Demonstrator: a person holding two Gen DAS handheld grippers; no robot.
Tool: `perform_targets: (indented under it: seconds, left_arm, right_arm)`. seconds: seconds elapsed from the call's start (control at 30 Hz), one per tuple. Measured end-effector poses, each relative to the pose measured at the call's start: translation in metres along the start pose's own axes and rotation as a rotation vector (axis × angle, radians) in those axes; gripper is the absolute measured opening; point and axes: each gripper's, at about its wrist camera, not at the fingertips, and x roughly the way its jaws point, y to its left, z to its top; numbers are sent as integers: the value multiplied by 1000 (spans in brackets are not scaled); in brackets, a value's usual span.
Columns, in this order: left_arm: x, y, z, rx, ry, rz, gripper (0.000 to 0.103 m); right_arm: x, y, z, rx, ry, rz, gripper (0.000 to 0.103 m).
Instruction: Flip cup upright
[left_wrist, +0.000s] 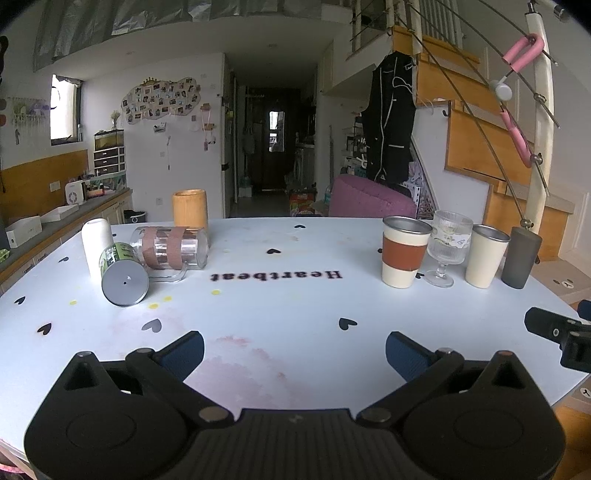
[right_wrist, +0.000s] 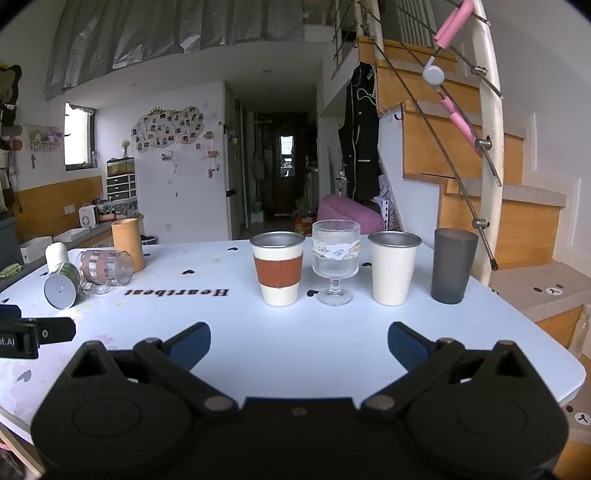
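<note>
While both the left gripper (left_wrist: 294, 352) and right gripper (right_wrist: 299, 345) hover with jaws spread and empty, the green-labelled metal cup (left_wrist: 123, 273) lies sideways at the pale blue table's (left_wrist: 295, 306) far left beside a taped glass mug (left_wrist: 171, 246).

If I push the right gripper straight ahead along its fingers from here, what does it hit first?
Most likely the stemmed glass, which sits nearly dead centre ahead of the open right gripper. The banded cup stands just left of that line and the plain white cup just right. Bare table lies between; depth is uncertain.
</note>
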Motion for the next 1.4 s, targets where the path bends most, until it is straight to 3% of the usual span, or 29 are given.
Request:
perform_targets:
  seconds: [1.4]
  left_arm:
    - [-2, 2, -1, 7, -10, 4, 103]
  right_arm:
    - [0, 4, 0, -5, -7, 0, 103]
